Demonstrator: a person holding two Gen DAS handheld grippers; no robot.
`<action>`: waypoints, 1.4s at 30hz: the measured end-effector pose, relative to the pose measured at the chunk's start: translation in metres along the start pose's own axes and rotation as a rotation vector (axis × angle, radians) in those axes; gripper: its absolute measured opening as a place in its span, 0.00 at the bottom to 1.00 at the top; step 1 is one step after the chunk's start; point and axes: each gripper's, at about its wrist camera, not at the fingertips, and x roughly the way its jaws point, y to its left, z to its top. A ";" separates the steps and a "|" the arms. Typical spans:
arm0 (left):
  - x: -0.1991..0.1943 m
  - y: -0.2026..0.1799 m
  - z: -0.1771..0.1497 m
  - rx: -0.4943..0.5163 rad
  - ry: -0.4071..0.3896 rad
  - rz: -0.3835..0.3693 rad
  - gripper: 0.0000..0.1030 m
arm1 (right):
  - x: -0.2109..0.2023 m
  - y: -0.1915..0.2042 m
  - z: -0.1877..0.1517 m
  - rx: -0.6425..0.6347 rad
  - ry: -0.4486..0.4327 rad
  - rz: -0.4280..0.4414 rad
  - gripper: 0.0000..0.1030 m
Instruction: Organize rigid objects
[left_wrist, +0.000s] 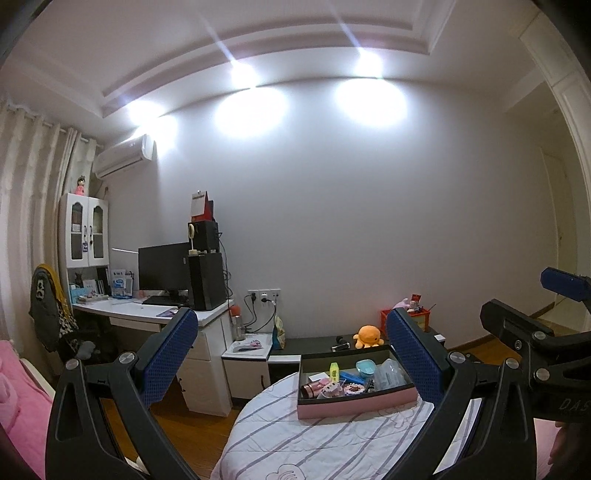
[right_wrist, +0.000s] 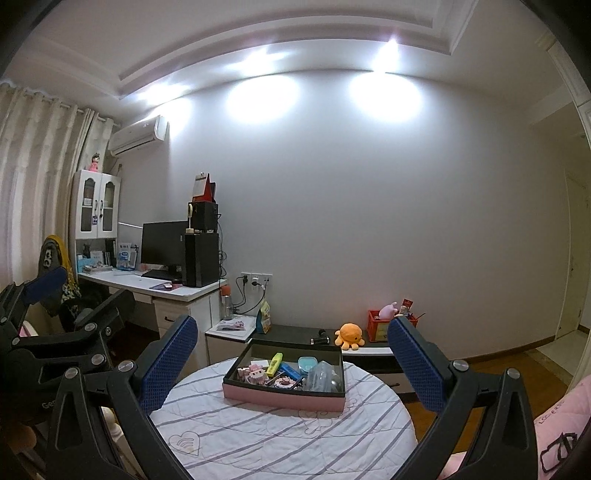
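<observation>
A shallow pink box with a dark inside stands on a round table under a white striped cloth. In the box lie several small items: a yellow highlighter, a teal case, a clear plastic case and pink toys. My left gripper is open and empty, held short of the box. My right gripper is open and empty too, also short of the box.
Behind the table runs a low dark bench with an orange plush octopus and a red box. A white desk with a monitor stands left. Pink bedding lies at the left edge.
</observation>
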 end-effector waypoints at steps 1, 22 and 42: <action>0.001 0.000 0.000 0.000 0.002 0.000 1.00 | 0.000 0.000 -0.001 0.001 0.001 0.000 1.00; 0.002 -0.001 -0.001 0.008 -0.001 -0.002 1.00 | -0.002 0.001 -0.004 0.002 0.011 -0.003 1.00; -0.002 0.002 -0.009 0.015 0.010 -0.005 1.00 | -0.002 0.001 -0.004 0.006 0.025 -0.007 1.00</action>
